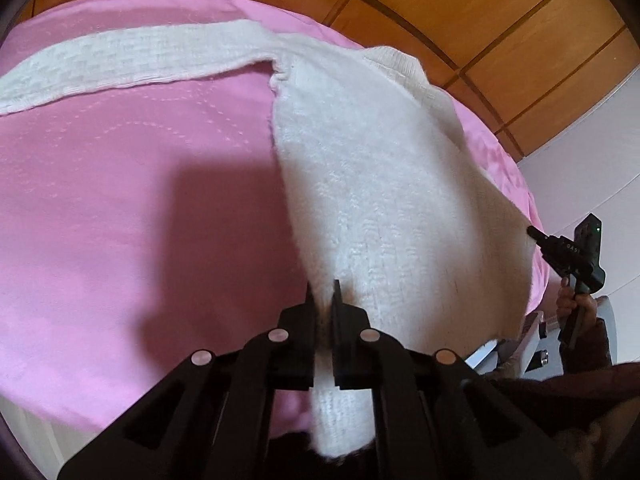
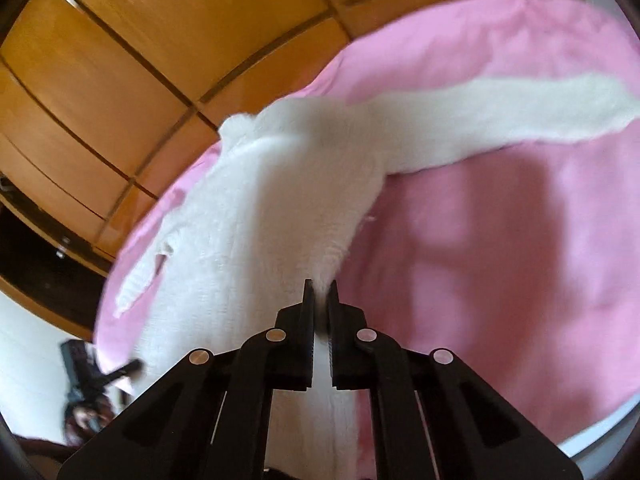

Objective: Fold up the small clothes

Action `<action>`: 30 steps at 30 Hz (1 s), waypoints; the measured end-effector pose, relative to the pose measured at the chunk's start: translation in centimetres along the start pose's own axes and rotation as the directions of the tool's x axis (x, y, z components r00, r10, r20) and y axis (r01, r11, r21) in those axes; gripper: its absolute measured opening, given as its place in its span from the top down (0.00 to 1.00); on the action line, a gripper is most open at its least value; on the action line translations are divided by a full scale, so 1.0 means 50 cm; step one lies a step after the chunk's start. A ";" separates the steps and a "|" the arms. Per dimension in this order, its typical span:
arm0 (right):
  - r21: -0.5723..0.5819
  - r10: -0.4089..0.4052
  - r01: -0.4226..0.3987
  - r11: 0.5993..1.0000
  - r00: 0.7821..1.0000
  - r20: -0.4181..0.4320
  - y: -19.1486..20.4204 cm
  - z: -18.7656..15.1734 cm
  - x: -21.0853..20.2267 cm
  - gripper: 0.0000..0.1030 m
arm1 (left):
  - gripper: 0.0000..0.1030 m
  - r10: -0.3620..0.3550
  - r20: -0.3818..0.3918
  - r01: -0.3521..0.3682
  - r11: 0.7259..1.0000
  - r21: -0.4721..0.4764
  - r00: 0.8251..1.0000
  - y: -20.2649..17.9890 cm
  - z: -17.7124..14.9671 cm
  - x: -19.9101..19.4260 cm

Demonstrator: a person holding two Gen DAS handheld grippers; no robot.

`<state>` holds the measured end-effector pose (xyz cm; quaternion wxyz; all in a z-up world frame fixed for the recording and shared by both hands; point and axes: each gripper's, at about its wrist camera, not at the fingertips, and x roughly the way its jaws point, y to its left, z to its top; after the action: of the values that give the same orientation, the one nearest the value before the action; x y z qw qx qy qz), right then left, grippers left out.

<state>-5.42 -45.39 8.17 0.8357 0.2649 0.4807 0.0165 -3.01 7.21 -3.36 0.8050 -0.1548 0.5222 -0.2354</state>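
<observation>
- Domestic bedroom, judged from furnishings.
- Pink quilted bedspread (image 1: 120, 200) covering a wide soft surface, stitched pattern visible; consistent with a bed.
- Wooden wardrobe panels (image 2: 120, 60) in warm orange-brown with dark seams, directly behind the bed, seen in both views.
- Plain white wall (image 1: 580, 176) beside the panels.
- White knitted sweater (image 1: 380, 200) laid out on the bedspread; household laundry, not shop stock.
</observation>
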 end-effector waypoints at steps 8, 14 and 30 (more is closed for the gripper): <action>-0.020 -0.151 0.149 0.989 0.983 -0.101 -0.033 -0.056 0.078 0.95 | 0.92 0.075 -0.058 -0.075 0.997 -0.008 0.996 0.019 -0.034 0.011; -0.048 -0.162 0.162 0.986 0.987 -0.004 -0.015 0.013 0.042 0.46 | 0.52 0.079 0.084 -0.080 0.997 0.010 0.993 -0.012 0.023 -0.035; -0.089 -0.015 0.014 0.996 1.000 -0.001 0.106 0.340 0.263 0.46 | 0.36 0.132 0.063 -0.142 0.970 0.198 0.989 -0.128 0.194 0.179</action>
<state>16.66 -44.38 6.92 0.8465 0.2239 0.4820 0.0320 7.54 -2.99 -3.09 0.8435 -0.0418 0.4850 -0.2271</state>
